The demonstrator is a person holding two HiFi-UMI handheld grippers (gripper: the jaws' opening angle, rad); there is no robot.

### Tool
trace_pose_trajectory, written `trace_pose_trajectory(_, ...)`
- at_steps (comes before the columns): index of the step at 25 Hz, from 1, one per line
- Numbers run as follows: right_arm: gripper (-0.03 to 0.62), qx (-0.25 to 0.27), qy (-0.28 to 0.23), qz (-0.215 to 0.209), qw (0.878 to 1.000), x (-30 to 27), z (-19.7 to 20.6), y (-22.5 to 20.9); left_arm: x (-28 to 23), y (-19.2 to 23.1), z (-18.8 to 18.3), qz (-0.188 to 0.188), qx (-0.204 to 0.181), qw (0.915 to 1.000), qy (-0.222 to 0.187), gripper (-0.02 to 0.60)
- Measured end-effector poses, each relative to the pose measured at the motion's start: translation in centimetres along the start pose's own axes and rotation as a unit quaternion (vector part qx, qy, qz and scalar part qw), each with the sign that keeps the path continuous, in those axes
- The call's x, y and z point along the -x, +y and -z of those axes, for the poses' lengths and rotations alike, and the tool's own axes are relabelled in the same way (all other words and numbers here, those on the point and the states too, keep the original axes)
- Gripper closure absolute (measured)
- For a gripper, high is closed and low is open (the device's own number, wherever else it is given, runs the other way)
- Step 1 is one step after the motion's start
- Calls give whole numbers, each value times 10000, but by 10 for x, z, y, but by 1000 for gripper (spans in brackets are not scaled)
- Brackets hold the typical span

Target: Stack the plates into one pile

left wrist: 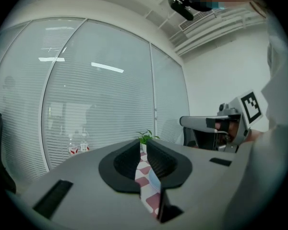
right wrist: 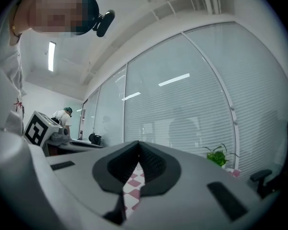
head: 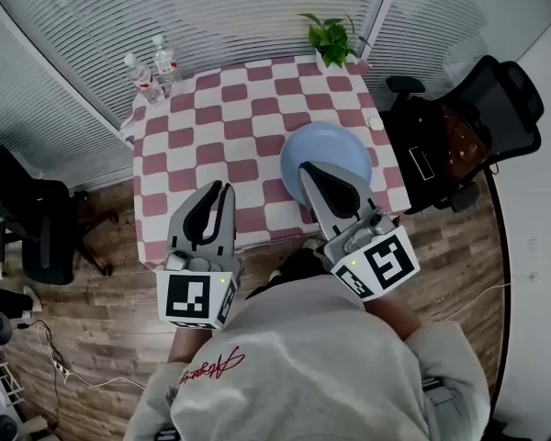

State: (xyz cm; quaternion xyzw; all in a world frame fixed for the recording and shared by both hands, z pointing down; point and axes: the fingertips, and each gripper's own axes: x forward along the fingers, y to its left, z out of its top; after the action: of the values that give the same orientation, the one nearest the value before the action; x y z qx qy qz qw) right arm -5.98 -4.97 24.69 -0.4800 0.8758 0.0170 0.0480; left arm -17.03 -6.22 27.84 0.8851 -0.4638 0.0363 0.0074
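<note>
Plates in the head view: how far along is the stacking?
Done, apparently: one light blue plate pile sits on the checkered table, with no loose plates elsewhere. In hand: nothing; the left gripper and right gripper are both shut and empty, near the table's front edge. Left: likely nothing, though the right gripper hides part of the pile.

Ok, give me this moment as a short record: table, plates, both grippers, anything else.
table: red-and-white checkered cloth
plates: one blue plate showing, right side of table; any beneath it cannot be told
left gripper: shut, empty, above the near edge
right gripper: shut, empty, in front of the blue plate
other: potted plant at far edge, water bottles at far left corner
</note>
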Motion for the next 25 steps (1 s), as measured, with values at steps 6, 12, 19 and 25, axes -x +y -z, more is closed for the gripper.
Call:
trace_pose_trajectory(6,583,22,-88,-119,9999,1,-10,11,9,-1,-15,0,17,9998,-197,529)
trace_pose_trajectory(12,583,46,-104,-263,9996,3,-14,17,9,-2,-12,19,54,9998,-166,529)
trace_pose_trajectory(19,583,39,-150,-260,9995,6,-20,14,9,-4,-14,47,76,9998,-200,529)
trace_pose_trajectory(25,583,128,-203,-175,9996,10,-24,14,10,-4,-10,61,106,9997,-203,529)
